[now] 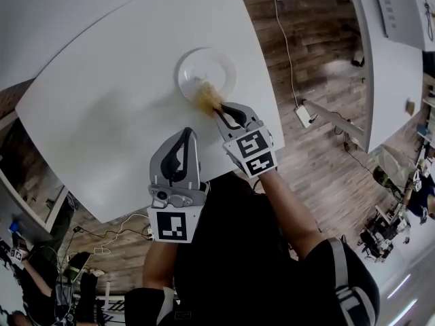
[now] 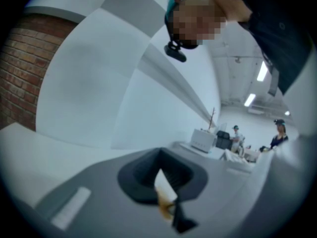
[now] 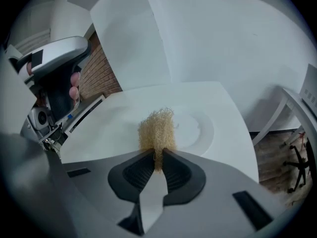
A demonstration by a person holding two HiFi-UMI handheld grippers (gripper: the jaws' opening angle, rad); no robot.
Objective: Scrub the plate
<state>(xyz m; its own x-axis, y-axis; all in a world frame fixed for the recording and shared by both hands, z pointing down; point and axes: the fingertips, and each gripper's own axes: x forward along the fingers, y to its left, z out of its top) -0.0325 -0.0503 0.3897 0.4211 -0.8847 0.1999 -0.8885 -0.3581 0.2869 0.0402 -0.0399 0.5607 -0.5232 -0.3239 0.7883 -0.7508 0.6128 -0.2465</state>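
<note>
a person [image 1: 231, 250] in a dark top leans over a white counter [image 1: 115, 107], a pair of tongs in each hand. nearest, the left tongs [image 1: 183, 138] hang over the counter's near edge, well short of the plate. their jaws are pressed together with nothing clamped. their own camera is tipped up toward ceiling lights [image 2: 261, 72] and a brick wall [image 2: 22, 68]. a small brownish smear low in the slit below the pads is too blurred to name.

ahead and to the right, the right forearm [image 1: 292, 212] stretches forward. the right tongs [image 1: 219, 111] are clamped on a tan fibrous scrubber [image 1: 206, 97], its tuft sticking out past the pads. the scrubber lies over the near rim of the white plate [image 1: 219, 60], which sits toward the counter's far right side. the tuft hides that stretch of rim, and whether it presses on the plate cannot be told.

beyond the counter's right edge, a cable [image 1: 285, 39] and a power adapter [image 1: 303, 116] lie on the wood floor [image 1: 326, 60]. behind them stands a second white table [image 1: 391, 66], cut off by the frame.
</note>
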